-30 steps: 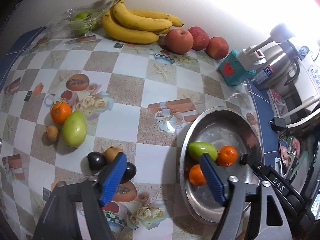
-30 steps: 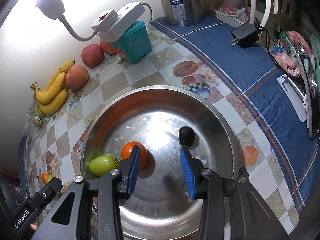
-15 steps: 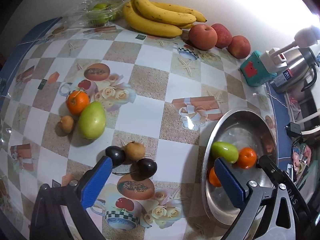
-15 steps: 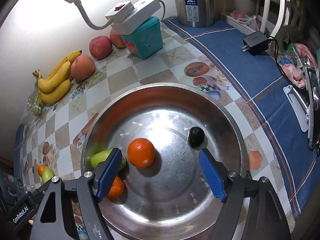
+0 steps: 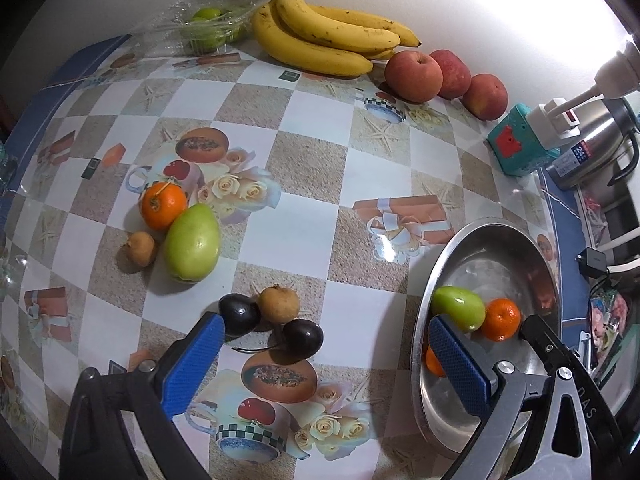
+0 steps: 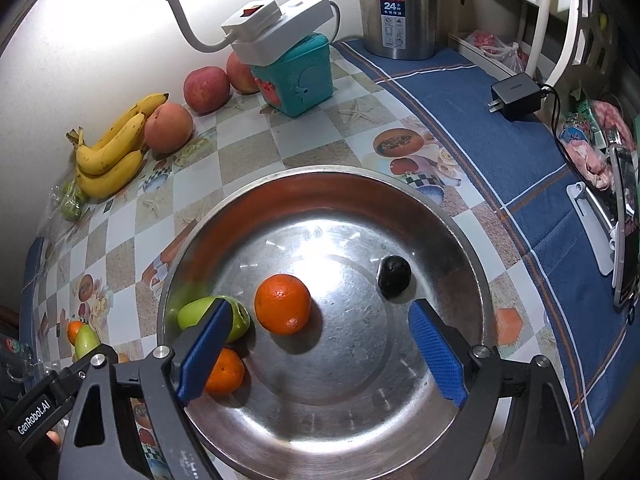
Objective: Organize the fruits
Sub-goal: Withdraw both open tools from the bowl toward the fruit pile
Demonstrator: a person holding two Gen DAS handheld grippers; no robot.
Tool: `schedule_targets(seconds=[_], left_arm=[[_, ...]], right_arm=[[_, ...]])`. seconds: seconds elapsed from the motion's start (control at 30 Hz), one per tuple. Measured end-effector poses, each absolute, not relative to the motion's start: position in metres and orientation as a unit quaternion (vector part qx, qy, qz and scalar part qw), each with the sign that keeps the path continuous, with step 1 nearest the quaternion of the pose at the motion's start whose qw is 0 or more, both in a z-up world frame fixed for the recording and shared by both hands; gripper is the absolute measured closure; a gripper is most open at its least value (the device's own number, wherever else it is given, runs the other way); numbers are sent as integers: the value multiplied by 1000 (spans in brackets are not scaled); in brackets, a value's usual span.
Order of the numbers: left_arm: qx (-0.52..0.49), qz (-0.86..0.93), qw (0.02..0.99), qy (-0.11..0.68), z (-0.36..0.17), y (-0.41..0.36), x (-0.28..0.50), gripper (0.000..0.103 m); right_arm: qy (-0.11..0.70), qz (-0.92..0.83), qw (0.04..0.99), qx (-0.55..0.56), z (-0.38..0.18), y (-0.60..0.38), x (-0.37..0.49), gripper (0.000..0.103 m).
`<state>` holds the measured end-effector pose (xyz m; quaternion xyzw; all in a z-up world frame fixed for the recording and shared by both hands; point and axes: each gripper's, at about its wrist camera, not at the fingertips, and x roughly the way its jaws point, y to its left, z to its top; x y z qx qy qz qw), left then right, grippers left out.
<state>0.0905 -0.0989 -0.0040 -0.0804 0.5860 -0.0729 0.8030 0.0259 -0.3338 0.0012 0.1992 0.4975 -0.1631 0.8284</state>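
Place: you are at a home kitchen table.
Cover: a printed checkered tablecloth [image 5: 304, 168] with cups and roses, beside a blue cloth [image 6: 500, 128].
Appliance: a steel thermos kettle [image 6: 394, 4] stands by the wall.
Food: bananas [image 5: 324, 36] and apples [image 5: 414, 76] lie along the wall.
Clutter: a phone charger [image 6: 516, 94] sits on the blue cloth.

Two oranges [image 6: 282, 309] lie in the basin [image 6: 460, 232], bananas [image 6: 110, 148] behind.
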Motion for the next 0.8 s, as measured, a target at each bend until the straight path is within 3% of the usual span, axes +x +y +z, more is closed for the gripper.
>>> schedule_targets(seconds=[0.17,0.2,0.23,0.8], left_arm=[[-68,-56,810,579,-1,-96,90,0],[-67,-54,811,579,-1,-96,91,0],[-67,-53,811,579,-1,-95,91,0],[-46,-56,806,588,2,-95,89,0]], right_arm=[[497,-166,829,198,2,-334,26,12],[498,-167,828,196,1,-333,26,2],[499,-168,827,196,1,-333,26,0],[498,-167,828,197,4,-333,25,0]])
